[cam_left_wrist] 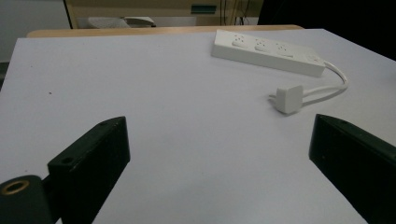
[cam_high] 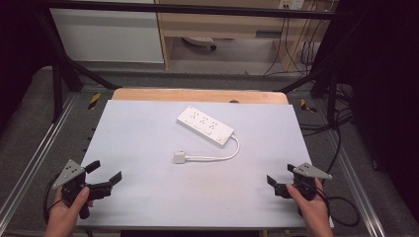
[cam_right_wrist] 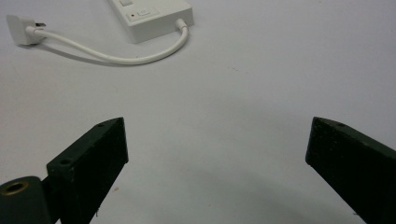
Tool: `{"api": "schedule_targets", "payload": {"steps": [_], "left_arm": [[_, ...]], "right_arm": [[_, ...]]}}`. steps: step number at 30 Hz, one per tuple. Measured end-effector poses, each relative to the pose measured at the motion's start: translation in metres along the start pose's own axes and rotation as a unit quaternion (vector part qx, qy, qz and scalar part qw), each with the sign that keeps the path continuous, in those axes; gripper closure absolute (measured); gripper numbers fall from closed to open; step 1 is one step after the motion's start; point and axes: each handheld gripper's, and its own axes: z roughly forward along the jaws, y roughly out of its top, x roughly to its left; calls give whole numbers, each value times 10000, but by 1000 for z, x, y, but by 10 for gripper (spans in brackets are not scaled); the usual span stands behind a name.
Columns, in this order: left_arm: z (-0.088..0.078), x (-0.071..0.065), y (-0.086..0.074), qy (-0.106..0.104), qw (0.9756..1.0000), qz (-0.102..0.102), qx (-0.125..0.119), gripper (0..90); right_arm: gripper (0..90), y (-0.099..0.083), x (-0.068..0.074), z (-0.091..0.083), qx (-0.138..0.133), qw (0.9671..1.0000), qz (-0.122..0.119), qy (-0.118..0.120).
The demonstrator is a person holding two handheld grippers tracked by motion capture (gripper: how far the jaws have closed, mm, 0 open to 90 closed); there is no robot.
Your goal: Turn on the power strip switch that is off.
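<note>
1. While both hands wait at the near edge, the big grey table [cam_high: 148, 148] holds just one thing.
2. That thing is a white power strip [cam_high: 205, 125], lying flat near the middle, a bit toward the far side.
3. Its short cord [cam_high: 230, 154] bends round to a small white plug [cam_high: 179, 158], which rests on the table.
4. The left gripper [cam_high: 105, 173] has its jaws spread wide, holding nothing.
5. The right gripper [cam_high: 280, 174] is spread wide too, holding nothing.

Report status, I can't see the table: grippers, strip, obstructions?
Left gripper open, right gripper open, both empty. Power strip mid-table, plug loose. Nothing between.
</note>
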Motion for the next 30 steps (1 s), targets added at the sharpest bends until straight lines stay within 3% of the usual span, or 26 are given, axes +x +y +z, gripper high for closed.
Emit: {"api": "schedule_targets", "payload": {"steps": [13,30], "left_arm": [[1,-1,-1,-25,10000,34,56,55],[1,-2,-1,-30,10000,45,47,55]], "right_arm": [[43,1,0,3,115,9999,14,83],[38,7,3,-2,-59,9998,-4,179]]}}
